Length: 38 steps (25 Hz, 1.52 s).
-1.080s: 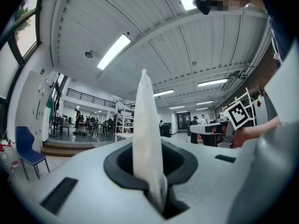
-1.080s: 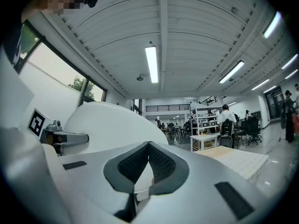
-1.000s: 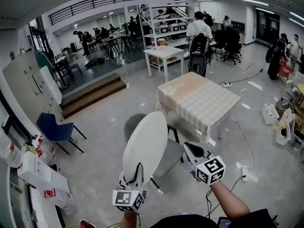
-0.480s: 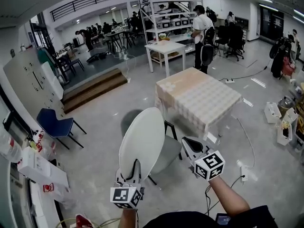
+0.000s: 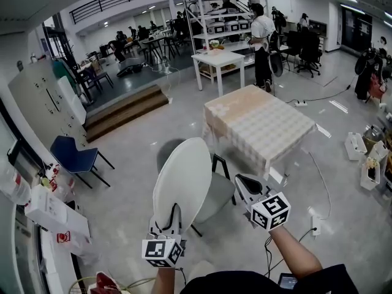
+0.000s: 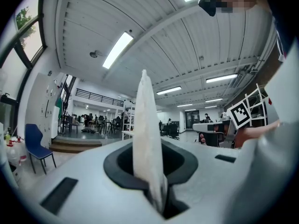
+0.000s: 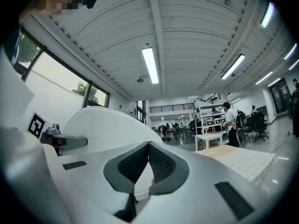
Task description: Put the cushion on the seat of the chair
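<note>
1. The left gripper (image 5: pixel 172 215) points level and away from the person, its jaws clamped on the lower edge of the cushion (image 5: pixel 184 182).
2. The right gripper (image 5: pixel 244 187) is level beside it, jaw tips together, holding nothing.
3. The right forearm (image 5: pixel 295 259) reaches forward.

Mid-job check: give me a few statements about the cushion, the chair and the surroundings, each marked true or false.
1. The left gripper is clamped on the edge of the cushion. True.
2. The cushion lies flat on the chair seat. False: it is held upright on edge, in front of the seat.
3. A table with a checked cloth stands beyond the chair. True.
4. The blue chair stands right of that table. False: it is far to the left.
</note>
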{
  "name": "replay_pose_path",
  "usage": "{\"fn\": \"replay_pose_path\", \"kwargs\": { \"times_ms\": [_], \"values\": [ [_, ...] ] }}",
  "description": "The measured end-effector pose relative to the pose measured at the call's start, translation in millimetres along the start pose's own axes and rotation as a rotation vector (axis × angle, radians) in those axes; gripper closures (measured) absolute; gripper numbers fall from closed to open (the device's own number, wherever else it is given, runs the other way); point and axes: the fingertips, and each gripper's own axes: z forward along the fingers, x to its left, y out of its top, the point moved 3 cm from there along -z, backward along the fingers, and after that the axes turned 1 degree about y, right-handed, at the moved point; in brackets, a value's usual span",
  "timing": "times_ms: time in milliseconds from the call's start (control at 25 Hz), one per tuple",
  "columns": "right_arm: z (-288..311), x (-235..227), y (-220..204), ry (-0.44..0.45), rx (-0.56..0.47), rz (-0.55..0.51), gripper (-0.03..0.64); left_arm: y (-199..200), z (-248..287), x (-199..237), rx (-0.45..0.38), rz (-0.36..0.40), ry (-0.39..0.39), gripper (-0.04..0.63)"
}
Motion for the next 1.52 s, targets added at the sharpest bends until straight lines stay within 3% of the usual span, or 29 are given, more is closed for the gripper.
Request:
{"fn": "replay_pose_path", "kwargs": {
  "times_ms": [720, 1520],
  "values": [
    [26, -15, -9, 0.011, 0.011, 0.021, 0.598, -2, 27, 13, 0.005, -0.004, 0.017, 0.531],
    [134, -44, -16, 0.019, 0.047, 0.020, 0.598, -9, 108, 86, 0.019, -0.041, 0.032, 0.530]
  ]
}}
